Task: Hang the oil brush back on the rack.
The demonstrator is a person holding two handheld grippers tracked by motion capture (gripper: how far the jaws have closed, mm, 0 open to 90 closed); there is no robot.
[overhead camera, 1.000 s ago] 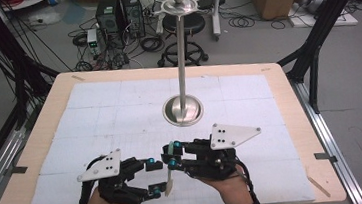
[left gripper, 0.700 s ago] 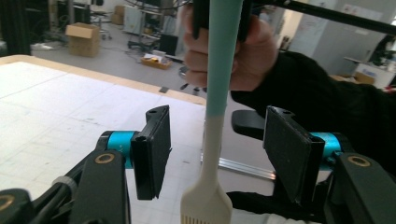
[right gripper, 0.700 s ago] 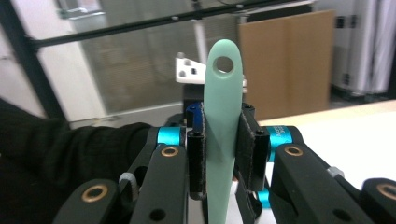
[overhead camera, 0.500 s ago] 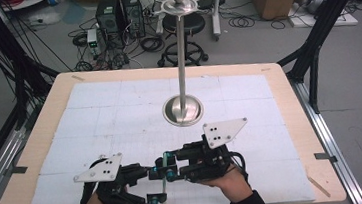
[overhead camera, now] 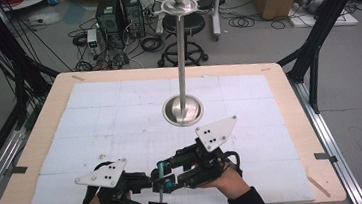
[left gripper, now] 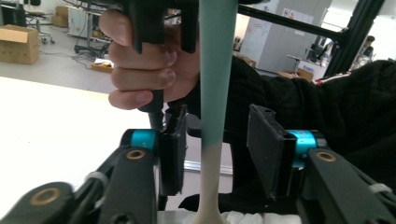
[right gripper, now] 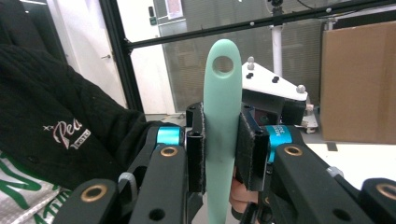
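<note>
White paper covers the table (overhead camera: 291,121), and a tall metal stand (overhead camera: 180,57) waits in the middle, well apart from the hands. The right gripper (right gripper: 222,122) squeezes the green tool (right gripper: 223,88) near the front edge. The left gripper (left gripper: 219,123) has just been closing around it but has gaps on both sides, so I think the hand-over is only half done. The tool's far end is cut off, so I cannot tell what kind it is.

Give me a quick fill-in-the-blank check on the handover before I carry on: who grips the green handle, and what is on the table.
1. The right gripper is shut on the ____ handle of the utensil.
2. The tip of that handle has a ____ through it.
3. The left gripper has just been closing, but its pads do not yet ____ the utensil between them.
4. The metal stand stands upright on the ____ mat.

Missing words: green; hole; touch; white
</note>
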